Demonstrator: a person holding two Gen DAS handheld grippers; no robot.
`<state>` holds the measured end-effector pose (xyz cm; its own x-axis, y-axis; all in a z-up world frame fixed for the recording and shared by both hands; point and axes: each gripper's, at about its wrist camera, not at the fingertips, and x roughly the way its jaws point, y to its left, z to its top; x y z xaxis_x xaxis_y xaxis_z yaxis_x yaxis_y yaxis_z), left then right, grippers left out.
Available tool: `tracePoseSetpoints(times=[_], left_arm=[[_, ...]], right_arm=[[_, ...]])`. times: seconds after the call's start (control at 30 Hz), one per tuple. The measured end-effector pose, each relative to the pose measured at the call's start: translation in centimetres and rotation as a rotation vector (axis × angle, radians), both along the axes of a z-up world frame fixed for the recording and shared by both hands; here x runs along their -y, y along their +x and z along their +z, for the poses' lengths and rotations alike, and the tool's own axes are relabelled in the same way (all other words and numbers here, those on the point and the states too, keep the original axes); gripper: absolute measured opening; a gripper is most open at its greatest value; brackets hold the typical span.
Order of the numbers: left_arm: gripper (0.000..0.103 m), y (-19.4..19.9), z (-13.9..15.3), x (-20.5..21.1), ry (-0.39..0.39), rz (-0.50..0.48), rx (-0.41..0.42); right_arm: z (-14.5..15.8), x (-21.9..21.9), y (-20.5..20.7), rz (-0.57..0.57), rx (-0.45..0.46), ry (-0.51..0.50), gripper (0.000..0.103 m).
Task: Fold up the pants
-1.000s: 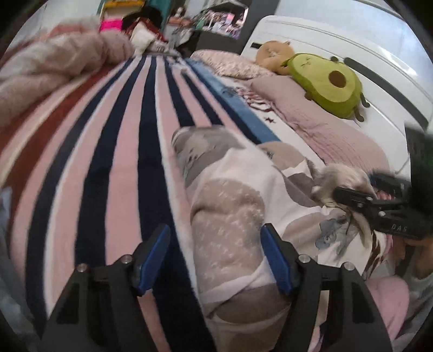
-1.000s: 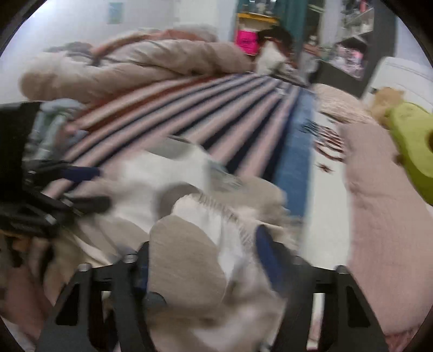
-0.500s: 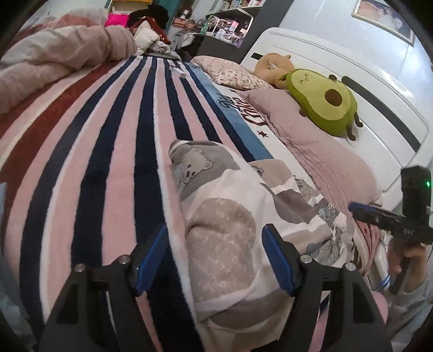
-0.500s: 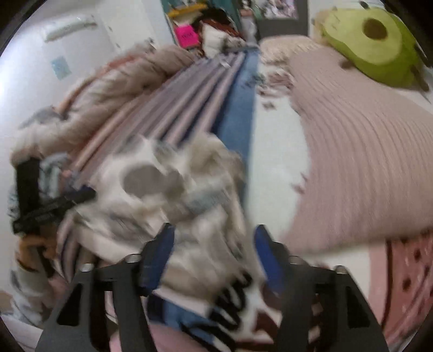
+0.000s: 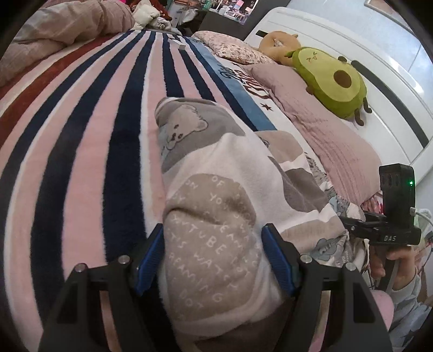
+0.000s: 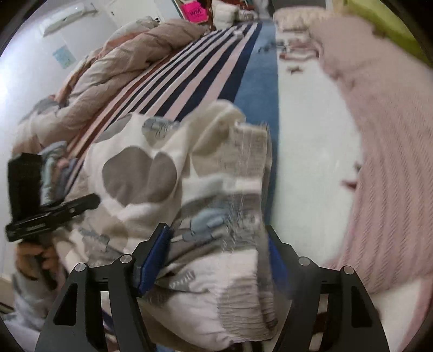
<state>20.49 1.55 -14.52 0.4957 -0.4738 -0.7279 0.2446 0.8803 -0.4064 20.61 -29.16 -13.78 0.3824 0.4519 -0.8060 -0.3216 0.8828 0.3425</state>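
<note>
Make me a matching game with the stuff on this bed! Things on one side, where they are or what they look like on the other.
Things:
1. avocado plush
2. bear-print pants
3. striped blanket
4. crumpled duvet

Descriptions:
A. pink, navy and white bands, spread under the pants
B. green, lying by the white headboard
C. bunched up at the far end of the bed
D. between the blue pads of the left claw

Pairs: 1-B, 2-D, 3-A, 4-C
</note>
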Motion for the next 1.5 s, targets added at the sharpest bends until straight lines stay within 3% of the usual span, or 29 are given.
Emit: tracePoseSetpoints(times=[0.07, 0.1, 0.17, 0.27, 0.37, 0.5, 0.7, 0.9, 1.03, 1.17, 1.23, 1.33, 1.5], left_arm=[[0.053, 0.0, 0.0, 0.3, -0.010, -0.011, -0.006], [0.051, 0.0, 0.0, 0.6, -0.008, -0.011, -0.007], [0.032, -0.1, 0.2, 0.9, 0.005, -0.010, 0.002], [0.018, -0.7, 1.9, 0.8, -0.010, -0.013, 0.053], [0.015, -1.5, 4.6, -0.4, -0.041, -0.001, 0.111], [0.015, -3.5, 9.6, -4.2, -0.012, 0.061, 0.237], [0.015, -7.8, 17.4, -15.9, 0.025, 0.236, 0.386], [0.015, -13.6, 21.2, -27.7, 0.120, 0.414, 0.452], [0.015, -17.3, 20.4, -34.6, 0.181, 0.552, 0.445], [0.015, -17.6, 16.0, -39.4, 0.173, 0.644, 0.341], [0.016, -17.2, 12.9, -40.8, 0.149, 0.660, 0.281], [0.021, -16.8, 10.2, -41.4, 0.126, 0.676, 0.255], [0.025, -16.6, 10.0, -40.5, 0.122, 0.681, 0.262]], right_arm=[[-0.5, 0.2, 0.0, 0.023, -0.013, 0.039, 0.057], [-0.7, 0.1, 0.0, 0.040, -0.023, 0.057, 0.054], [-0.9, -0.3, 0.2, 0.073, -0.038, 0.082, 0.036], [-0.2, -1.1, 0.0, 0.095, -0.003, 0.060, 0.025], [2.1, -2.0, -0.1, 0.112, 0.054, 0.066, 0.022], [7.0, -5.8, -0.7, 0.194, 0.154, 0.076, 0.021], [14.6, -17.0, -0.7, 0.347, 0.305, 0.129, 0.021], [17.2, -30.8, -1.0, 0.529, 0.365, 0.182, 0.021], [16.4, -39.9, -2.2, 0.665, 0.354, 0.214, 0.021], [12.9, -46.5, -2.8, 0.750, 0.295, 0.204, 0.021], [10.8, -48.4, -2.5, 0.755, 0.256, 0.177, 0.022], [7.7, -49.5, -1.9, 0.736, 0.211, 0.136, 0.024], [6.8, -48.2, -1.1, 0.732, 0.162, 0.172, 0.026]])
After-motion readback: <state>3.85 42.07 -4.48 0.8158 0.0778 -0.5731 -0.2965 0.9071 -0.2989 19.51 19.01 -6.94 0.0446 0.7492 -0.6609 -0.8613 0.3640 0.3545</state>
